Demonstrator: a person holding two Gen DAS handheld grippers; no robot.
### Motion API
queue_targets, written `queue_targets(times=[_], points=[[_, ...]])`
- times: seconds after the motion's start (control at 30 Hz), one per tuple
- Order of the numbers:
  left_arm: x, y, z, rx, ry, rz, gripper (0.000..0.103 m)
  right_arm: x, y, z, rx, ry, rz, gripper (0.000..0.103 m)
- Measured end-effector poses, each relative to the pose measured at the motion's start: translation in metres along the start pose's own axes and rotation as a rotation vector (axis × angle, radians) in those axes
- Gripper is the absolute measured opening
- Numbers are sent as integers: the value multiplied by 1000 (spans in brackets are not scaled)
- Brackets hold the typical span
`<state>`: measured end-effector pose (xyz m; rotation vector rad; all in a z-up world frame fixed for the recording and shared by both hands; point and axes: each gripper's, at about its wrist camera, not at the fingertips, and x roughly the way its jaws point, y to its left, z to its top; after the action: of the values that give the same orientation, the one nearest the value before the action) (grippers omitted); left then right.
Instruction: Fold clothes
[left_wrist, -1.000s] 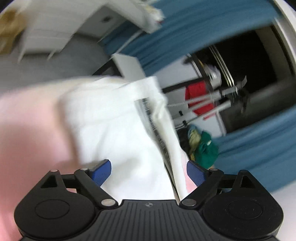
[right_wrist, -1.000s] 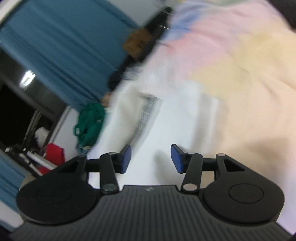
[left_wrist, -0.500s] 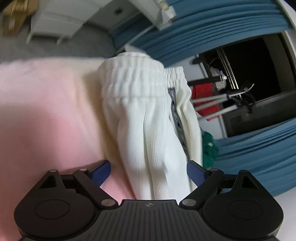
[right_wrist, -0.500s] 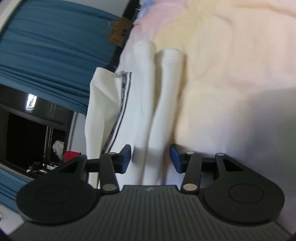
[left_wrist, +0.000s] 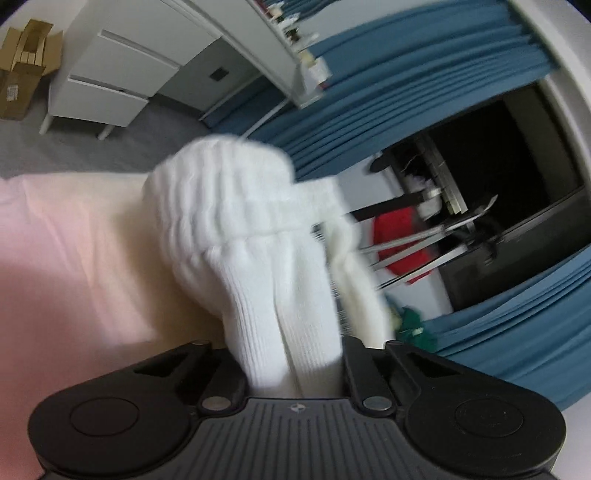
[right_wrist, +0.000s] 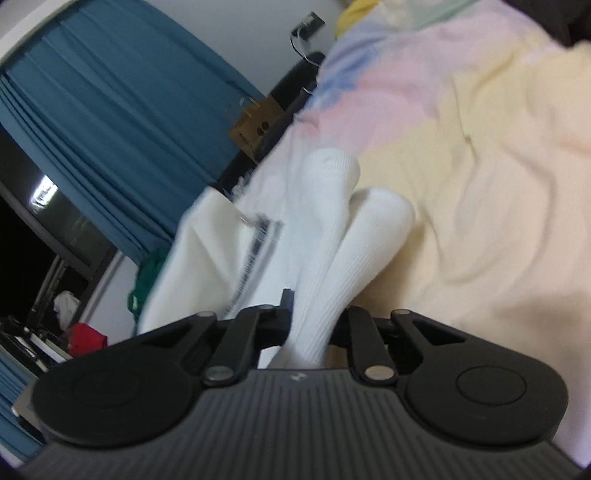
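White ribbed trousers (left_wrist: 258, 251) with an elastic waistband lie bunched on a pastel bed sheet (left_wrist: 74, 258). My left gripper (left_wrist: 295, 365) is shut on the trouser fabric near the waistband end; its fingertips are hidden in the cloth. In the right wrist view the same white trousers (right_wrist: 325, 229) show folded legs and a dark side stripe. My right gripper (right_wrist: 314, 332) is shut on a ribbed fold of the trousers, above the sheet (right_wrist: 498, 184).
A white drawer unit (left_wrist: 110, 74) and cardboard boxes (left_wrist: 22, 66) stand on the grey floor beyond the bed. Blue curtains (left_wrist: 406, 92), a dark window and a rack with red cloth (left_wrist: 399, 236) are at the right. A brown paper bag (right_wrist: 255, 122) stands past the bed edge.
Both grippers were open around the trousers; both have closed on the white fabric. The trousers have been gathered and lifted a little.
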<state>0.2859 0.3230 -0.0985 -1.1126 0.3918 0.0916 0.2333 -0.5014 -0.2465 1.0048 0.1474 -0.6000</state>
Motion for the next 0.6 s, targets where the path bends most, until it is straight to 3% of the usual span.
queue_targets(times=[0.17, 0.27, 0.43, 0.6], points=[[-66, -8, 19, -60, -16, -73, 6, -37, 0, 16, 44, 18, 19, 10], [-101, -2, 38, -98, 2, -75, 6, -57, -8, 22, 109, 61, 17, 10], [-156, 26, 51, -179, 32, -18, 6, -96, -31, 18, 175, 177, -24, 10], [-188, 48, 45, -122, 88, 154, 7, -133, -39, 16, 146, 224, -56, 10]])
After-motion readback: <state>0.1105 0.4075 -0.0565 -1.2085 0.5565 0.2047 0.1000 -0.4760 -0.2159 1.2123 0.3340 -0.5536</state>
